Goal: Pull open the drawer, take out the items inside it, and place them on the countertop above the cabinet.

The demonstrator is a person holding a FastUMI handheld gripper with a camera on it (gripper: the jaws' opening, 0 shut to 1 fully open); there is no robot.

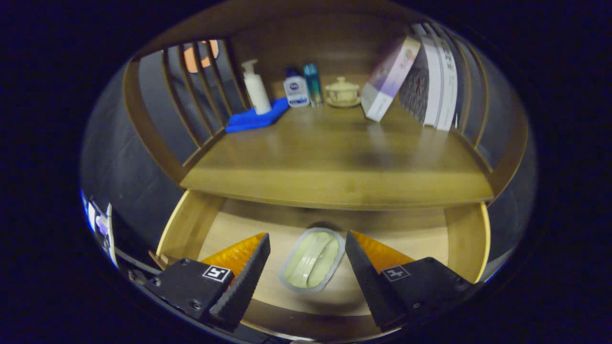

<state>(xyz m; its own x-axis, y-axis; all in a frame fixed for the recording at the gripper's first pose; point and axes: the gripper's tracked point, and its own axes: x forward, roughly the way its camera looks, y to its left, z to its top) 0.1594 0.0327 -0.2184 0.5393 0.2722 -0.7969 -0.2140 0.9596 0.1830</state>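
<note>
The drawer [459, 234] was seen pulled open beneath the front edge of the bench [334, 157]. On its pale floor a single item was found: an oval, pale green packet [313, 259] with a clear sealed rim. Its long axis was tilted, the far end leaning toward the right and the near end toward the left, so that it ran roughly from the near front of the drawer toward the bench edge. The packet lay flat, apart from the drawer walls.

The gripper [306, 267] was held over the drawer with its jaws spread wide. The packet was framed between the two fingers, and neither finger was seen to touch it.

On the bench, well beyond the fingers, a blue cloth [256, 118] was noted at the back left with a white pump bottle [256, 88] standing on it. Beside these, two smaller bottles [303, 87], a lidded cup on a saucer [342, 91], a leaning box [388, 79] and upright books [437, 79] were ranged along the back.
</note>
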